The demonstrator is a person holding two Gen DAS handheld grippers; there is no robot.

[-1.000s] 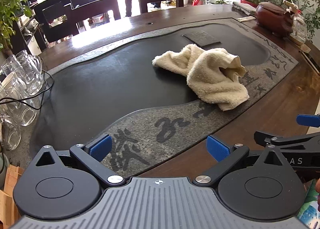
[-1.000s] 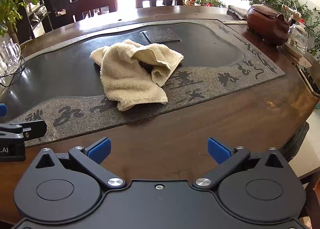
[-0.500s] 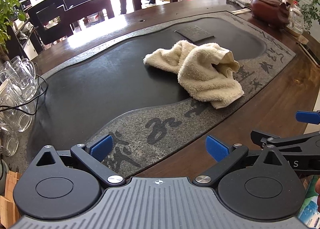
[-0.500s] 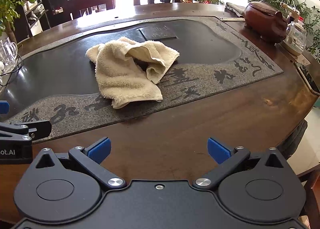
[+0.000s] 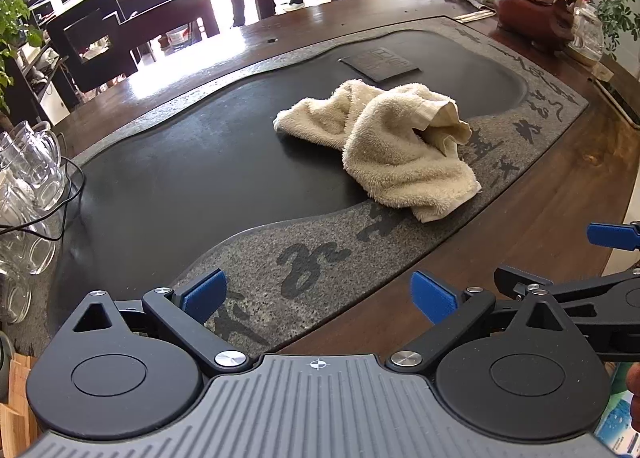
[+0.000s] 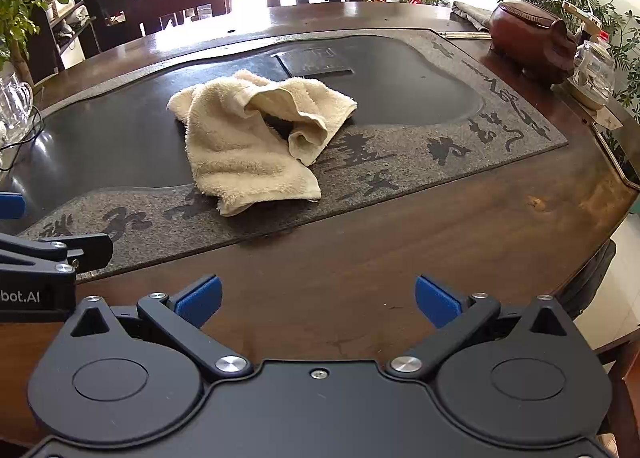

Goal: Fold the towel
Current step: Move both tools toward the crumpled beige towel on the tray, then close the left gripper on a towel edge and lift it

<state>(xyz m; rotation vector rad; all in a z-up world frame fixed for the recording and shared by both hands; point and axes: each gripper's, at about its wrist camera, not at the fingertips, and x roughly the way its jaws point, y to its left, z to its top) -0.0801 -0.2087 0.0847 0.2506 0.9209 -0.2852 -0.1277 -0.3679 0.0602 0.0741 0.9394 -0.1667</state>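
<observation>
Sunlit room, dark wooden surface point(image 6: 400, 258): the stone tea tray point(image 5: 320, 258) fills more of both views than a second ago, putting both tools nearer the crumpled cream towel point(image 5: 392, 145), which lies unfolded across the tray's near rim, where polished hollow meets carved border. No fold appears begun; the approach looks under way. Left hand-held gripper point(image 5: 318, 294) stands wide open and empty above the tray's front edge; right hand-held gripper point(image 6: 318, 300), equally spread and empty, hangs short of the tray.
</observation>
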